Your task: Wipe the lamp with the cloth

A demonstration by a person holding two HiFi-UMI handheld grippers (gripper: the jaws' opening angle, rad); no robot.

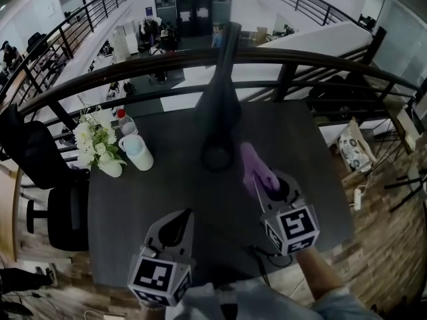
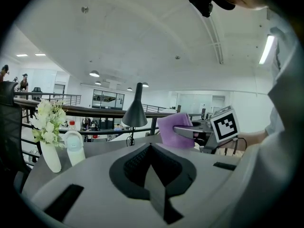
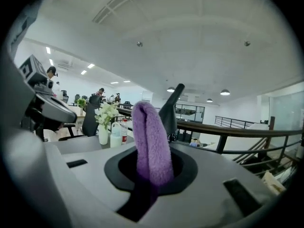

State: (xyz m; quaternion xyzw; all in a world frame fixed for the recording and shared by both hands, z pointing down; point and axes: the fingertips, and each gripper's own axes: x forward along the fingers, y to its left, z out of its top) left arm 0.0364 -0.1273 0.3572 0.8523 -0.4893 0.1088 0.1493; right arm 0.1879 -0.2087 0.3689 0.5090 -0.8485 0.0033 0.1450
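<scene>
One cloth, lower end hidden between fingers of right gripper

Left gripper has its jaws together, empty, just behind the right gripper, whose jaws pinch the purple cloth

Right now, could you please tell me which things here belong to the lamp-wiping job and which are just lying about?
For the job:
lamp
purple cloth
right gripper, shut on the cloth

Lying about:
flower vase
white bottle
red-capped bottle
office chair
</scene>
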